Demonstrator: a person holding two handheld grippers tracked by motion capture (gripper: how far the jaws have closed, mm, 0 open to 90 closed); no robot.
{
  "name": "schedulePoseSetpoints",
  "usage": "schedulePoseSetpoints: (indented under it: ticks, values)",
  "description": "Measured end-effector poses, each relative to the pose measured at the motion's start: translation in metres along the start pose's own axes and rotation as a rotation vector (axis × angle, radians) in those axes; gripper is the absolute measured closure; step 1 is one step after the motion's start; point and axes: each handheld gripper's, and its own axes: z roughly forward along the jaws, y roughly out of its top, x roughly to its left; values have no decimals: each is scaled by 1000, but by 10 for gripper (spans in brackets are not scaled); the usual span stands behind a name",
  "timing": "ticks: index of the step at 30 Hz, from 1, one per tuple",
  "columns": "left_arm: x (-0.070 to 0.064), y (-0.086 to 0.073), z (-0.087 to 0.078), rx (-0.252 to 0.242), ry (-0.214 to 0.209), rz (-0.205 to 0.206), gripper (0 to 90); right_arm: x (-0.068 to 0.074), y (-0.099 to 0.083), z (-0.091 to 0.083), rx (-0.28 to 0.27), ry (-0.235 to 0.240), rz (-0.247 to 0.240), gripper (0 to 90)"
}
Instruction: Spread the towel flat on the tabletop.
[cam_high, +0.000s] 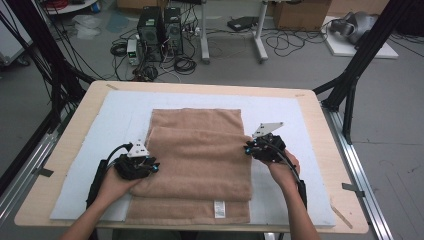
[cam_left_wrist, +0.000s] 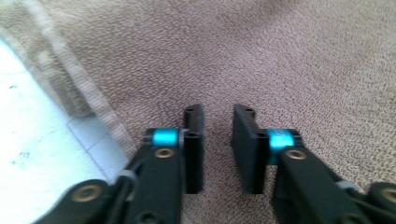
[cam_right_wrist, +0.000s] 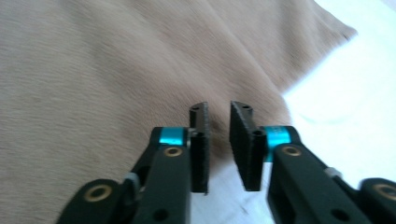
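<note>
Both forearms reach in from below, well apart. The left gripper (cam_high: 156, 166) and the right gripper (cam_high: 246, 149) point inward toward each other. Each gripper's fingers (cam_left_wrist: 194, 140) stand slightly parted.

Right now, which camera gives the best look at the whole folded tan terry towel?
The high view: the folded tan terry towel shows entire, layers and label included. The left gripper view shows close pile and a hem; the right gripper view shows one edge.

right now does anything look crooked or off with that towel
Slightly. The folded towel is uneven: its upper layers sit askew, leaving a strip with the white tag sticking out at the near edge. No damage or spills.
</note>
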Motion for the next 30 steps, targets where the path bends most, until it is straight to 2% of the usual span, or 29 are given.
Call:
schedulePoseSetpoints:
  ticks: [2,3,5,7,11,14,16,18,19,20,22,24,27,30]
  values:
    - [3,0,-4,-23,0,-13,704,7,2,-1,-23,62,-8,705]
    - [4,0,-5,-25,-4,-21,704,12,2,0,-28,92,-29,691]
    - [6,-1,-5,-19,-2,-20,699,22,1,2,-10,144,-49,663]
    - [7,-3,-4,-2,-8,-25,683,30,-2,5,-4,175,-63,649]
    - [7,-5,1,42,-18,-18,622,40,-12,9,-1,238,-39,608]
    - [5,-5,2,42,-23,-1,633,44,-18,15,16,267,-34,583]
    - [3,-5,2,39,-33,16,710,50,-21,23,60,262,-45,598]
    - [1,-4,3,41,-31,40,806,52,-22,23,38,247,-54,711]
    - [-1,-4,3,44,-28,45,841,51,-21,23,43,258,-60,818]
    - [-1,-3,3,44,-28,46,854,52,-19,23,52,269,-71,844]
    - [0,-2,1,30,-12,39,864,54,-13,23,75,249,-114,854]
    - [1,1,-3,-12,11,28,867,53,-7,19,53,220,-122,856]
    - [7,12,-8,-94,43,-13,867,42,5,11,25,164,-107,856]
    - [18,24,-5,-137,83,-43,867,27,17,6,-8,97,-68,855]
